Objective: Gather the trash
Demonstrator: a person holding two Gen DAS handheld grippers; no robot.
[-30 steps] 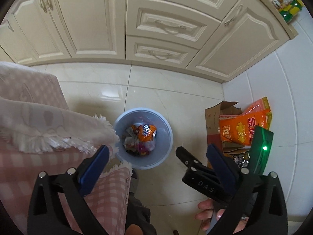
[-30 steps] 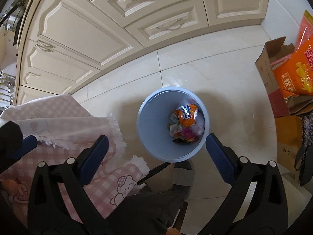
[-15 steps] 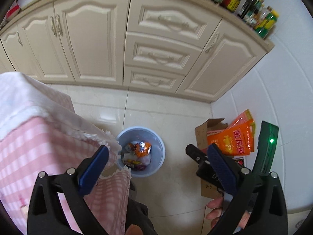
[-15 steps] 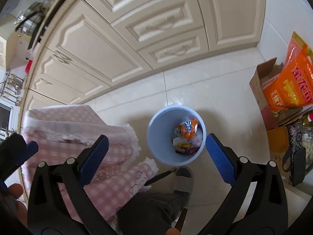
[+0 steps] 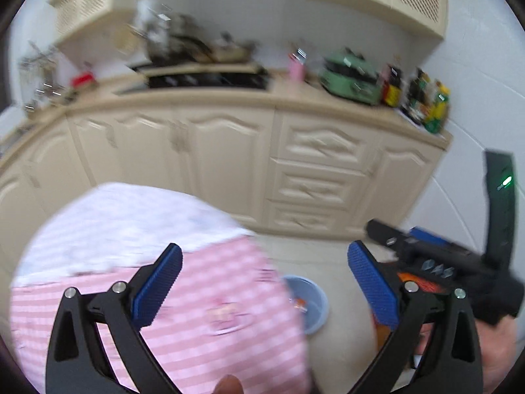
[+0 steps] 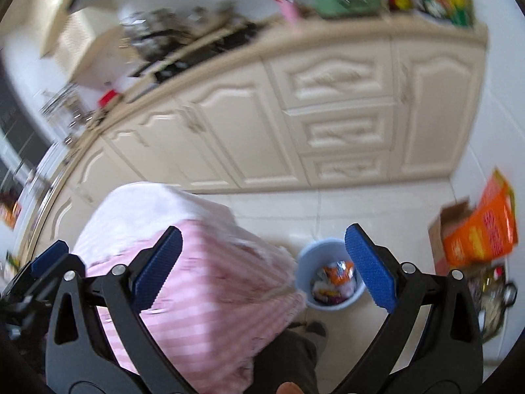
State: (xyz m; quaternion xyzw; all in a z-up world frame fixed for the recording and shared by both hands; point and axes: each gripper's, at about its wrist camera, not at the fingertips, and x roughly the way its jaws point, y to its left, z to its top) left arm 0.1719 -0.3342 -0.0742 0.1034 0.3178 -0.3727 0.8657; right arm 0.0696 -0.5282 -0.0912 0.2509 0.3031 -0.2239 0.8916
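Trash (image 6: 333, 280) clearer from right wrist

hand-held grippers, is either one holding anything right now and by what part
Nothing is held. The left hand-held gripper and the right hand-held gripper both stand open with only air between their blue pads.

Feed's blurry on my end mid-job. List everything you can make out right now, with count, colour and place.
Bin: one, pale blue, on the floor beside the cloth, wrappers inside.
Tablecloth: one, pink check, draped at lower left.
Cabinets: one cream run, along the far wall.
Countertop clutter: too blurred to count; green appliance, bottles.
Cardboard box: one, brown, on the floor at right.
Orange bags: count unclear, in the box.
Shoe: one, grey, near the bin.
Left tongs: open, empty.
Right tongs: open, empty.
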